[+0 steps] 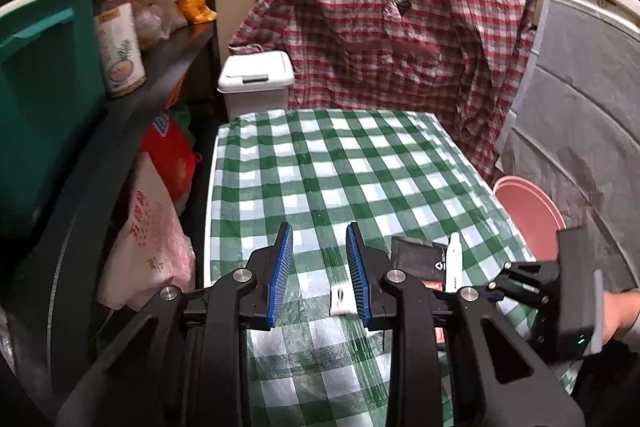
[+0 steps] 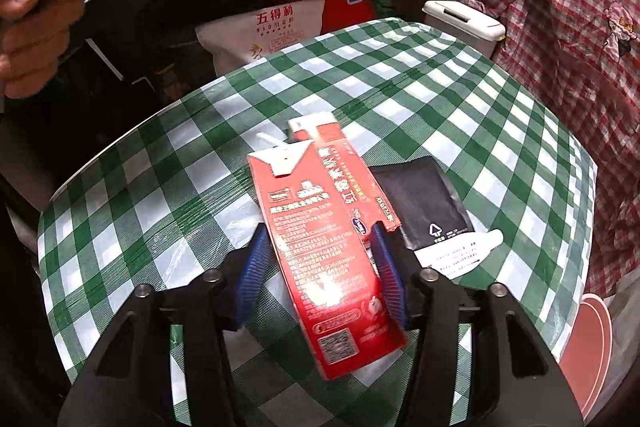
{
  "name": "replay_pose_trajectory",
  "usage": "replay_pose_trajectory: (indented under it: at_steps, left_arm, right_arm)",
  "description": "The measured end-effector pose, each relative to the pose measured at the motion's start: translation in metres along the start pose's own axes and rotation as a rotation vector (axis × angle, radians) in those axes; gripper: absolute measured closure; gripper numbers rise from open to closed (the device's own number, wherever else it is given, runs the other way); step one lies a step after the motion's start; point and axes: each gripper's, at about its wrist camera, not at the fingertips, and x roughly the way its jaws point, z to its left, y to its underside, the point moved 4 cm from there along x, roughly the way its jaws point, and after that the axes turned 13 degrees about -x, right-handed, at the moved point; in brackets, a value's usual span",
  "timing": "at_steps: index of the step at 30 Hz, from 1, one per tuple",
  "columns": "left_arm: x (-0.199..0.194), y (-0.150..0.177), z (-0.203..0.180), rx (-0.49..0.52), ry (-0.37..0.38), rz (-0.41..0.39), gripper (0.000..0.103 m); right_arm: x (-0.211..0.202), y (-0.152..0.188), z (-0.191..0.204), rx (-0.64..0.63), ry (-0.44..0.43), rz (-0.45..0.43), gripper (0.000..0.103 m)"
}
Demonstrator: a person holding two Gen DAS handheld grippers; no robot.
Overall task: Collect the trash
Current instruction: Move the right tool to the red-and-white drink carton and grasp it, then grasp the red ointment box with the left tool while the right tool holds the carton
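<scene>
Two grippers: both over checked tablecloth (image 1: pixel 320 155)
Left gripper (image 1: pixel 320 271): parted, empty
Right gripper (image 2: pixel 320 271): clamping red carton (image 2: pixel 320 239)
Black pouch (image 2: pixel 424 203): right of carton

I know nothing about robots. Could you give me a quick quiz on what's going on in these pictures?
1. Multiple choice: what lies between the right gripper fingers?
A. a flat red cardboard carton
B. a glass jar
C. a metal spoon

2. True or false: nothing is between the left gripper fingers.

3. Fill the gap: in the left wrist view, the small white plastic bin with a lid stands just beyond the far ____ corner of the table with the green-and-white checked cloth.

Key: 1 A; 2 true; 3 left.
</scene>
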Motion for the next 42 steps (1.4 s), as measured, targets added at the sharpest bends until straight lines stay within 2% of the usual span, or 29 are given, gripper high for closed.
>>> replay_pose_trajectory:
  at_steps: [2, 10, 16, 18, 21, 22, 23, 26, 28, 33, 38, 40, 42]
  left_arm:
    - [0.009, 0.004, 0.002, 0.009, 0.003, 0.026, 0.075]
    - [0.039, 0.02, 0.007, 0.016, 0.015, 0.125, 0.075]
    - [0.055, 0.024, -0.007, -0.037, 0.071, 0.179, 0.074]
    - [0.061, 0.025, -0.011, -0.074, 0.09, 0.205, 0.067]
    - [0.068, 0.026, -0.018, -0.108, 0.095, 0.234, 0.065]
    - [0.071, 0.027, -0.019, -0.129, 0.083, 0.254, 0.063]
    - [0.075, 0.03, -0.017, -0.165, 0.068, 0.281, 0.056]
    - [0.086, 0.039, -0.019, -0.256, 0.074, 0.336, 0.05]
    - [0.096, 0.05, -0.027, -0.255, 0.029, 0.364, 0.043]
    - [0.123, 0.075, -0.045, -0.297, -0.079, 0.432, 0.043]
    - [0.134, 0.08, -0.062, -0.312, -0.149, 0.413, 0.04]
    - [0.137, 0.081, -0.065, -0.307, -0.154, 0.419, 0.04]
    - [0.139, 0.082, -0.066, -0.3, -0.171, 0.425, 0.045]
  right_arm:
    - [-0.004, 0.0, -0.003, 0.009, -0.005, -0.012, 0.06]
    - [-0.029, 0.002, -0.021, 0.07, 0.0, -0.079, 0.062]
    - [-0.045, 0.01, -0.039, 0.12, 0.03, -0.106, 0.062]
    - [-0.05, 0.014, -0.046, 0.136, 0.039, -0.112, 0.062]
    - [-0.057, 0.022, -0.055, 0.152, 0.059, -0.116, 0.062]
    - [-0.059, 0.025, -0.058, 0.158, 0.066, -0.116, 0.062]
    - [-0.061, 0.027, -0.061, 0.166, 0.073, -0.117, 0.062]
    - [-0.068, 0.034, -0.07, 0.188, 0.097, -0.122, 0.062]
    - [-0.072, 0.037, -0.076, 0.204, 0.116, -0.127, 0.062]
    - [-0.083, 0.045, -0.085, 0.238, 0.143, -0.14, 0.062]
    - [-0.094, 0.053, -0.095, 0.269, 0.168, -0.149, 0.062]
    - [-0.098, 0.057, -0.099, 0.282, 0.181, -0.151, 0.062]
    - [-0.1, 0.06, -0.103, 0.293, 0.188, -0.151, 0.062]
